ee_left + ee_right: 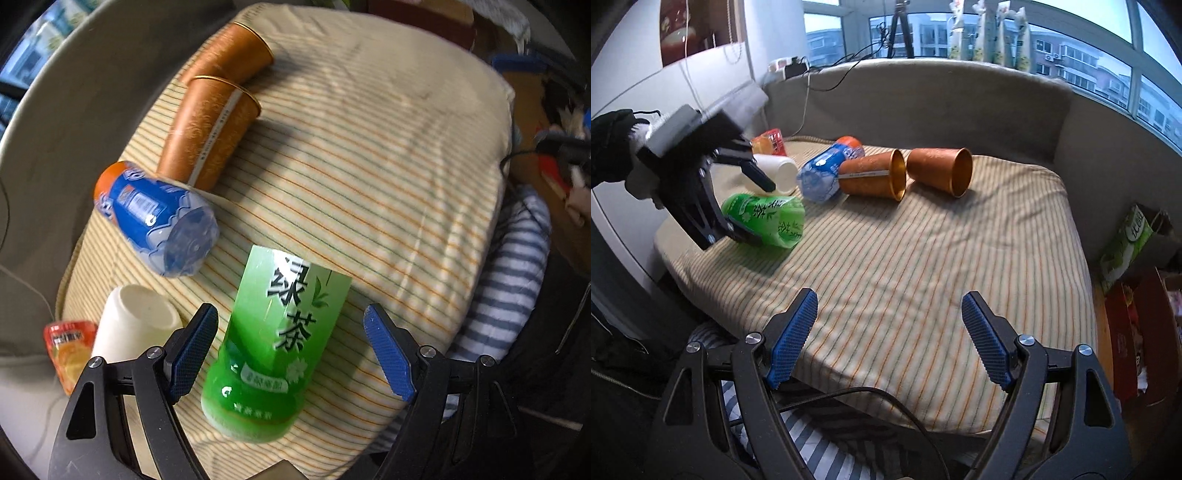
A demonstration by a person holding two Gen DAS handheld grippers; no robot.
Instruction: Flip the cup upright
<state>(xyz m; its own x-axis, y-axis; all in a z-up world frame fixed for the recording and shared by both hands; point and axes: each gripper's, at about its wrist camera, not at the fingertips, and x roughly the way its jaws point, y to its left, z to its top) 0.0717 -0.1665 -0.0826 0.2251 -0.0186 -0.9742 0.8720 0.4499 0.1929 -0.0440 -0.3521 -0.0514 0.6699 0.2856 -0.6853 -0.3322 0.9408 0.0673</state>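
My left gripper [290, 350] stands wide open around the green tea cup [275, 347], which lies on its side on the striped cushion [388, 184]; whether a pad touches the glossy plastic I can't quite tell. My right gripper [888, 338] is spread open over bare cloth. At ten o'clock a white cup [136, 325] sits half hidden behind my finger. Beyond, at eleven, a blue bottle [159, 218] and two copper cups [210, 133] lie toppled.

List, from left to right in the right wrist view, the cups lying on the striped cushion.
green cup → white cup → blue cup → nearer copper cup → farther copper cup
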